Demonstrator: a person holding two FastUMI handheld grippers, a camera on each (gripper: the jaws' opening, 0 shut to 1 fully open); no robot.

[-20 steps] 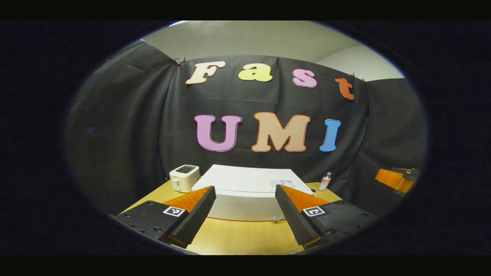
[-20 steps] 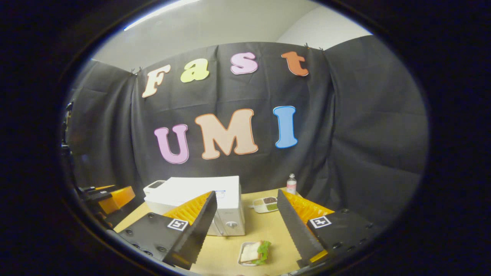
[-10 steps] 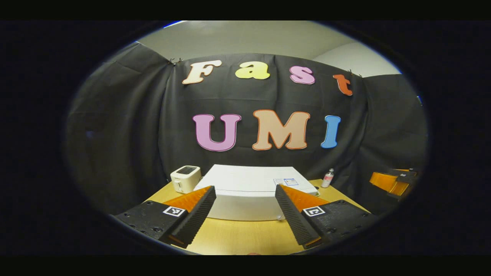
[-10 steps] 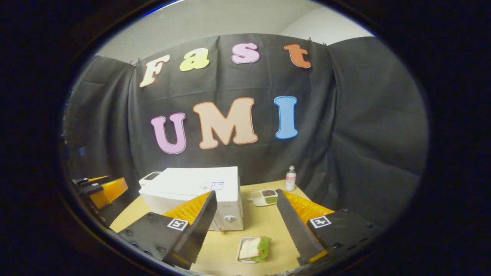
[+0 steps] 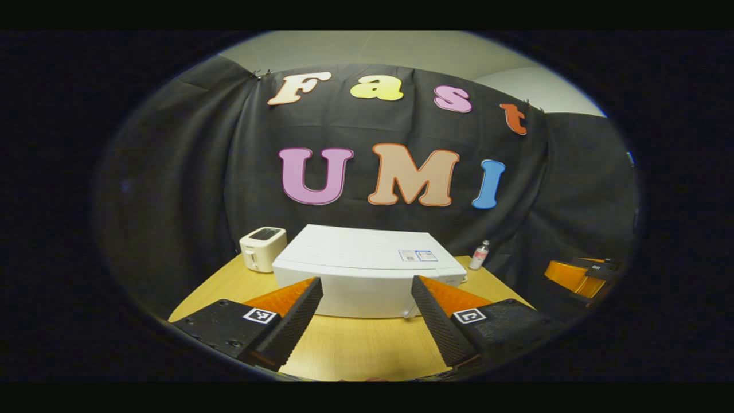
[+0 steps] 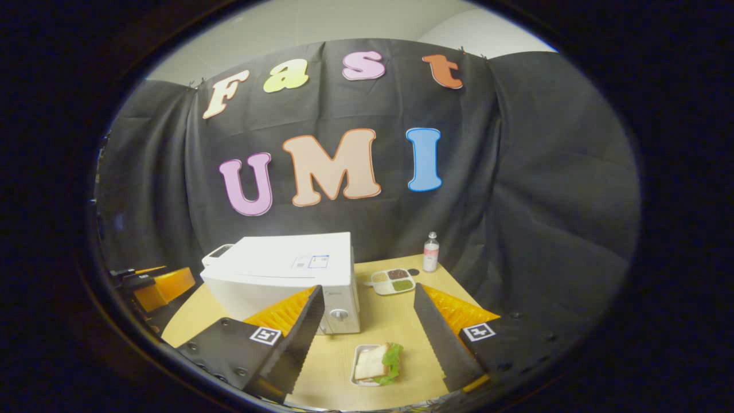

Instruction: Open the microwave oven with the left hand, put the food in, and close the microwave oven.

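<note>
Left gripper view: left gripper [image 5: 367,321], fingers wide, has neared the closed microwave [image 5: 367,275] at 12 o'clock; opening comes next.

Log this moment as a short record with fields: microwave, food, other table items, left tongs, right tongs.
microwave: white microwave oven, door shut, on the wooden table
food: sandwich with lettuce in a small tray, on the table in front of the microwave's control side
other table items: toaster to one side of the microwave; bottle and divided dish to the other
left tongs: left tongs open, holding nothing, facing the microwave's front
right tongs: right tongs open, holding nothing, above the sandwich tray
</note>
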